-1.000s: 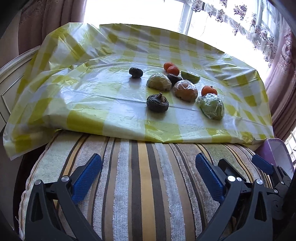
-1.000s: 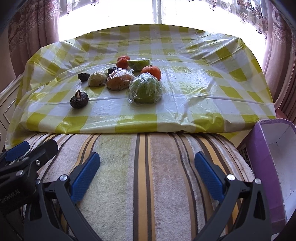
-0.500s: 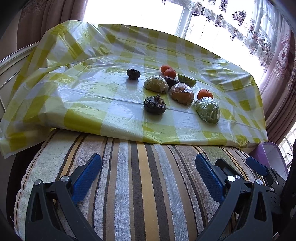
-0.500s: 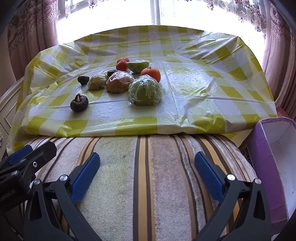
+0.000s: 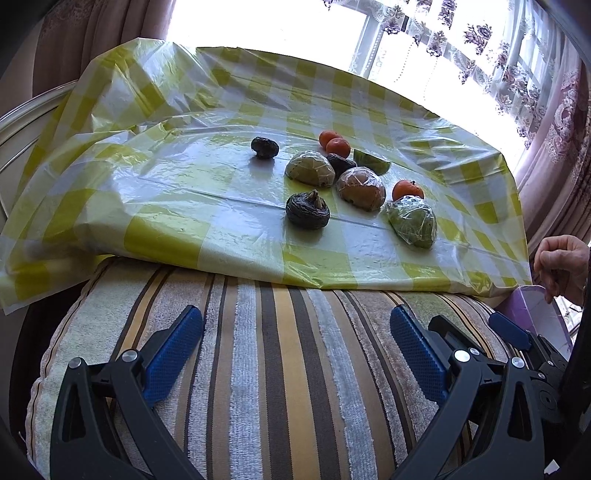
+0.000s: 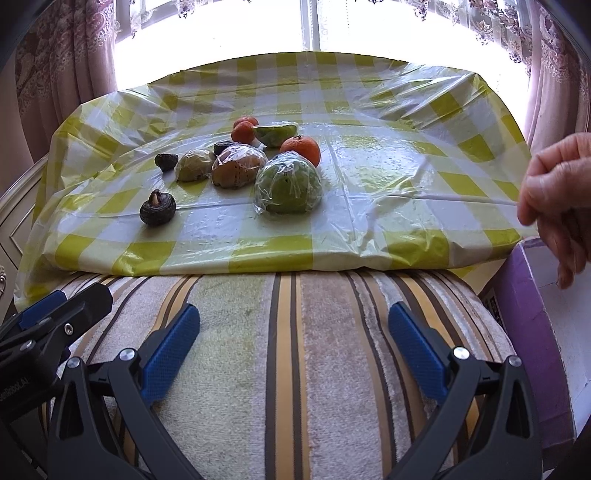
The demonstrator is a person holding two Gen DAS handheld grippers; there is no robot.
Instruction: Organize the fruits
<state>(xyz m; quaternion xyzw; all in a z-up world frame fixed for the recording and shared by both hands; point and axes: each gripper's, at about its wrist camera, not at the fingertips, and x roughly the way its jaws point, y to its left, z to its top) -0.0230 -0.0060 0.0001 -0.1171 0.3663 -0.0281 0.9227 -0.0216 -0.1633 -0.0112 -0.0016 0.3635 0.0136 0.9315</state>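
- Lit strongly from behind by the window (image 6: 310, 22), blown out to white.
- Showed glare across the shiny tablecloth (image 6: 369, 162).
- Cast short shadows forward under the fruit (image 5: 308, 210).
- Bent and darkened at the corners; stayed sharp elsewhere.

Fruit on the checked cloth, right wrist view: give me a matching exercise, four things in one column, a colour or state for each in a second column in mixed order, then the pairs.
Things
1. Nearest wrapped fruit
2. Fruit right behind it
3. Nearest unwrapped fruit
4. Right tool

States
A. Orange, no wrap
B. Open, holding nothing, over the striped cushion
C. Green, in clear film
D. Dark brown, wrinkled, stem up

Pairs: 1-C, 2-A, 3-D, 4-B
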